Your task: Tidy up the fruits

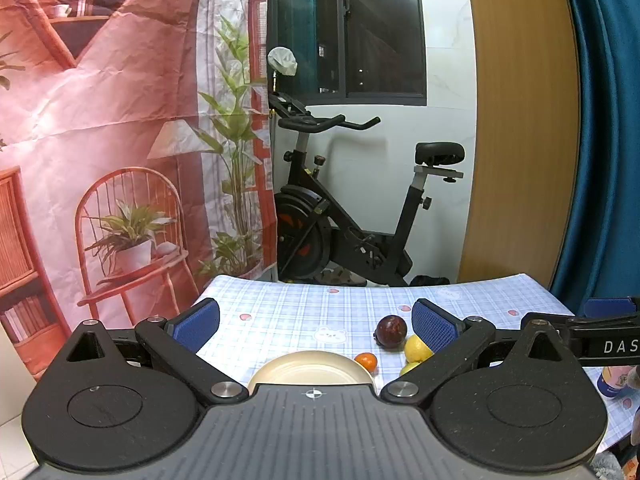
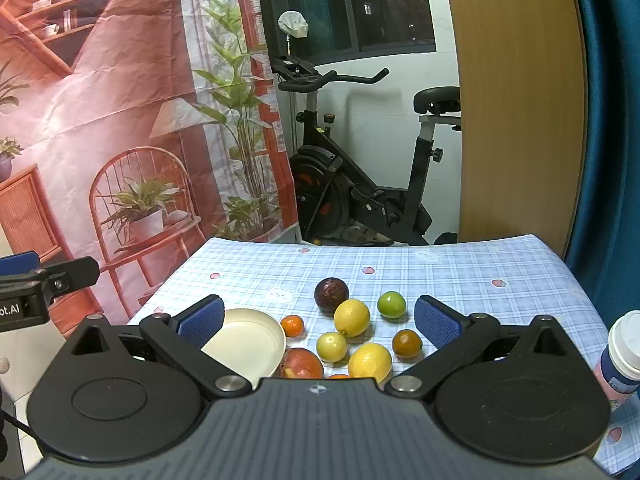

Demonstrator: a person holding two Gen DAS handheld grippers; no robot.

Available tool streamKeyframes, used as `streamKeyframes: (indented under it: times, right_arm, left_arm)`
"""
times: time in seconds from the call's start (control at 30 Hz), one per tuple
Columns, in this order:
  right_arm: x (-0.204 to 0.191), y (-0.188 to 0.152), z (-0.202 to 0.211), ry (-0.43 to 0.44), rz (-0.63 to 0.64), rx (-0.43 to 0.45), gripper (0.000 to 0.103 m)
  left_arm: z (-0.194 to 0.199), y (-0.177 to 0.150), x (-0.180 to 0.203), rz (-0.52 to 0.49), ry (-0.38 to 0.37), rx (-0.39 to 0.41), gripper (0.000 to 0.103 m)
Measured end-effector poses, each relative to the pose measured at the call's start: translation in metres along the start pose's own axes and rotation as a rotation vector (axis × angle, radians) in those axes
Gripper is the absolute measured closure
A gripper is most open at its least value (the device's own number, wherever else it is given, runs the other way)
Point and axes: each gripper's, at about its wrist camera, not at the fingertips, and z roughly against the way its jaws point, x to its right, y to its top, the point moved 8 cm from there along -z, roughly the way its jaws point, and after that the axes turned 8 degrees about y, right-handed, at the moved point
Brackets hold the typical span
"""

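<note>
Right tool point(image 2: 319, 316) released above fruits, left tool point(image 1: 315, 322) released, green lime point(image 2: 391, 304) only in right view

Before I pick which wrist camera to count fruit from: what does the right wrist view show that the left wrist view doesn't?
Only the right wrist view shows the green lime, the dark orange-brown fruit, the red apple and a second lemon.

Only the left wrist view shows the right tool's arm at its right edge.

Both show the cream plate, dark purple fruit, small orange, a lemon and the exercise bike.
</note>
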Motion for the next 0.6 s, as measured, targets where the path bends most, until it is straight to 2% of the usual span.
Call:
streamKeyframes:
  times: [0.6]
  right_arm:
    - [-0.0002, 0.0026, 0.0006, -0.01, -0.002, 0.005, 0.0]
  left_arm:
    - [-0.0042, -0.0042, -0.0023, -0.031, -0.003, -0.042, 0.0]
